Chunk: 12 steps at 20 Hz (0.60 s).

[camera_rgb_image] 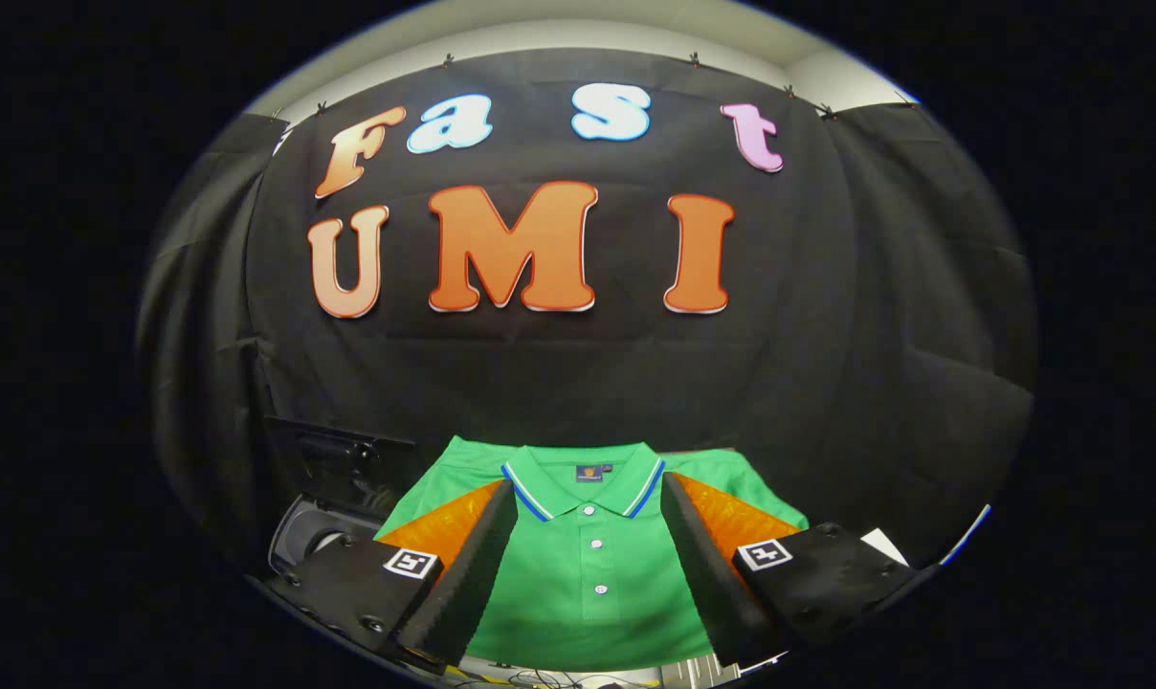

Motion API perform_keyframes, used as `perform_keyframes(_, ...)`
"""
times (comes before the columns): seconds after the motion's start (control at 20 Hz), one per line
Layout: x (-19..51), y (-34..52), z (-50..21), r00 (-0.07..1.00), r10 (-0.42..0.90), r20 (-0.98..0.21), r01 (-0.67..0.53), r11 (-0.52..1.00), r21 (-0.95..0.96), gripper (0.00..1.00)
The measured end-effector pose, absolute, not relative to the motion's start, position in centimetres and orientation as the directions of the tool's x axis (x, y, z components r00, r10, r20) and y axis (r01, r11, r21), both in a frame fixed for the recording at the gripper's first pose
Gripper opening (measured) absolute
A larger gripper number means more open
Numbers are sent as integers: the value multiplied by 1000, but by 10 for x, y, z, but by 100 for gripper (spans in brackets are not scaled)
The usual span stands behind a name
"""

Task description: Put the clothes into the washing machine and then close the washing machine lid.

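black cloth wall behind, green polo shirt [592, 565] laid flat.
gripper [588, 498] fingers spread wide, released, the collar between them.

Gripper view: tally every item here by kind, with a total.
Green polo shirt, between the open gripper fingers: 1
Washing machine, beside the shirt: 1
Shirt buttons: 3 visible
Total: 2 things, plus 3 buttons

The gripper [588, 517] is held with its fingers [477, 565] spread wide apart, nothing being pressed between them. Both fingers are angled outward from their tips, and a square marker is carried on each finger's base.
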<state>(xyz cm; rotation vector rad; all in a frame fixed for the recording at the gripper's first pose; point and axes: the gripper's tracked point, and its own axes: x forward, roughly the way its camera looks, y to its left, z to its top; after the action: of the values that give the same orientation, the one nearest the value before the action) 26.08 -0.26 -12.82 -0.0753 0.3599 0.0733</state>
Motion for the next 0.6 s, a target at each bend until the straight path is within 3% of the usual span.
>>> perform_keyframes(0.6, 296, -24, -232, 751, -2, -661, -22, 999, -27, 98)
